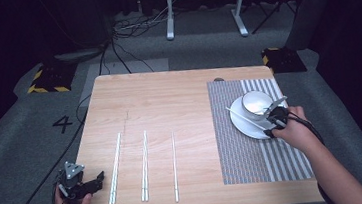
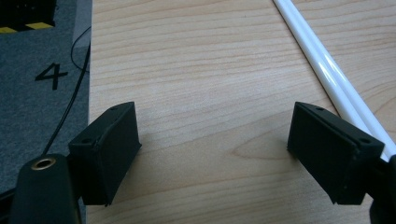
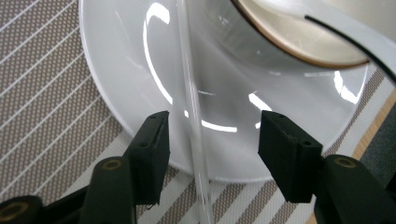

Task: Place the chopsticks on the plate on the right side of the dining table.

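A white plate (image 1: 244, 126) with a white bowl (image 1: 256, 102) on it sits on a striped placemat (image 1: 245, 161) at the right. One white chopstick (image 1: 243, 117) lies across the plate's rim. My right gripper (image 1: 275, 118) is at the plate's near right edge. In the right gripper view the jaws (image 3: 215, 123) stand open, and the chopstick (image 3: 189, 93) runs between them, touching neither pad, over the plate (image 3: 121, 70). My left gripper (image 1: 98, 179) rests open near the table's front left corner. Its jaws (image 2: 214, 116) hold nothing, and a pair of chopsticks (image 2: 322, 65) runs past the right-hand jaw.
On the bare wood lie a left pair of chopsticks (image 1: 115, 167), a middle pair (image 1: 145, 165) and a single chopstick (image 1: 174, 165), all pointing away from the person. The bowl (image 3: 299, 32) stands close beyond the right jaws. Cables and desk legs lie on the floor behind.
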A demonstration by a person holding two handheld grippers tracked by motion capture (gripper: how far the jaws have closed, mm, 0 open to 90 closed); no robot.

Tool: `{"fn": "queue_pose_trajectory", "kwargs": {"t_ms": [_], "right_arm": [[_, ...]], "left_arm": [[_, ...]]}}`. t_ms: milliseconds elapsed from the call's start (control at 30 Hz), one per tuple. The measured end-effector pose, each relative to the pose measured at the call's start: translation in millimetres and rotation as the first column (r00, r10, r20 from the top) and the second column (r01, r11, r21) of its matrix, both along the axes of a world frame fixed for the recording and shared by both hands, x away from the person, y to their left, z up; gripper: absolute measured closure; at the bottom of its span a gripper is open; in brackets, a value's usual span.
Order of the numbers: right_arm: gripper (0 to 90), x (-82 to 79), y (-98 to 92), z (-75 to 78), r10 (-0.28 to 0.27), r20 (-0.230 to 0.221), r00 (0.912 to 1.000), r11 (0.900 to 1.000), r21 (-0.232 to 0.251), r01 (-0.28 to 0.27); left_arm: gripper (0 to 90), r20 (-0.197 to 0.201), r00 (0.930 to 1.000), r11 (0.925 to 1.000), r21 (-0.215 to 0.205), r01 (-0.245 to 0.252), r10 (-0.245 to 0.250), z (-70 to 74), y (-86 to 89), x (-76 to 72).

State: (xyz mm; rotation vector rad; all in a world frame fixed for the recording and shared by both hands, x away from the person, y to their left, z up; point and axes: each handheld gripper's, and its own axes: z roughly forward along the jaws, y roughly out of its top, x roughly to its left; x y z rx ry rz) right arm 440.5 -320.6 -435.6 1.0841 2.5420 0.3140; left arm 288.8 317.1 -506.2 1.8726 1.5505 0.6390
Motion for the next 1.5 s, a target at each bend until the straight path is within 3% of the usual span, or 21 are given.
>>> {"fn": "queue_pose_trajectory", "kwargs": {"t_ms": [200, 600, 900, 1167, 1500], "right_arm": [[41.8, -12.2, -19.4, -5.6, -0.036, 0.016, 0.9992, 0.999, 0.012, 0.035], [44.1, -13.0, -47.3, -20.3, -0.119, -0.006, 0.9929, 0.993, -0.006, 0.119], [45.4, -0.4, -66.2, -24.1, -0.195, 0.012, 0.9807, 0.981, -0.005, 0.195], [48.1, 12.6, -72.6, -25.9, -0.227, 0.034, 0.9733, 0.973, -0.028, 0.228], [50.3, 24.3, -80.1, -27.0, -0.287, 0.062, 0.9558, 0.957, -0.021, 0.289]], "left_arm": [[16.5, 0.000, 1.0000, 1.0000, 0.000, 0.000, 0.000, 0.0, 0.0, 0.0], [16.5, 0.000, 1.0000, 1.0000, 0.000, 0.000, 0.000, 0.0, 0.0, 0.0], [16.5, -0.001, 1.0000, 1.0000, 0.001, 0.000, 0.000, 0.0, 0.0, 0.0], [16.3, 0.000, 1.0000, 1.0000, 0.001, -0.003, 0.003, -0.1, -0.3, 0.0], [16.4, 0.000, 1.0000, 1.0000, 0.001, -0.003, 0.003, 0.0, -0.3, 0.0]]}}
